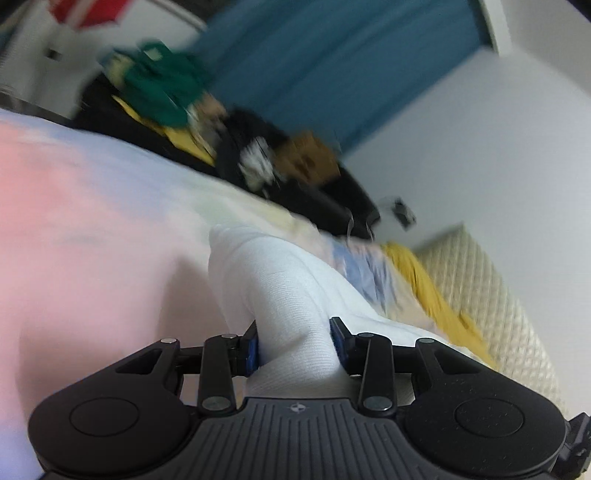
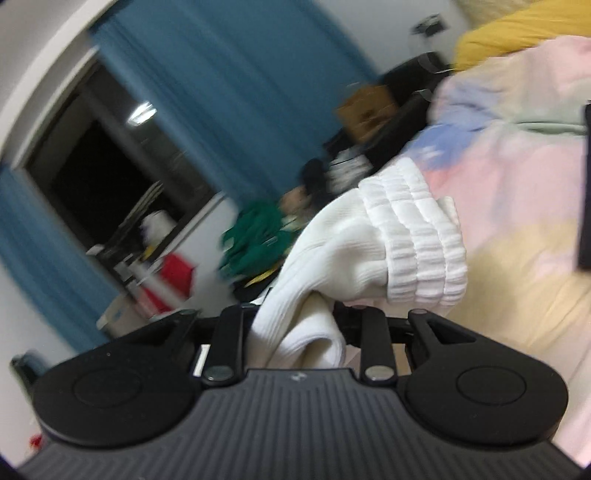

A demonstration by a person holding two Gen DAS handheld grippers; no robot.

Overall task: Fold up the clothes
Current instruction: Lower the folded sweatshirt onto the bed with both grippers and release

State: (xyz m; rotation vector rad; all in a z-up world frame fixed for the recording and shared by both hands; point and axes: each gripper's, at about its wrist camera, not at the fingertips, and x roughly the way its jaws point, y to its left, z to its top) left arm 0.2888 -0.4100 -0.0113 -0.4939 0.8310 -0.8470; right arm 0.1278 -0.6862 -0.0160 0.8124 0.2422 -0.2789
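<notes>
White ribbed garment [image 1: 291, 295]: clamped by left gripper [image 1: 293, 345] fingers and right gripper [image 2: 295, 325] fingers, above pastel bed [image 1: 92, 221].

The right hand-held gripper [image 2: 295, 325] is clamped on a bunched white garment [image 2: 332, 254], whose ribbed elastic cuff [image 2: 417, 236] stands up just beyond the jaws. Right of it lies a bed [image 2: 517, 192] with pastel pink, yellow and blue bedding, a yellow cloth [image 2: 517, 33] at its far end. Behind are a blue curtain [image 2: 229, 81], a dark window [image 2: 92, 177], a green garment [image 2: 258, 240] and a brown box [image 2: 365, 107], all blurred.
</notes>
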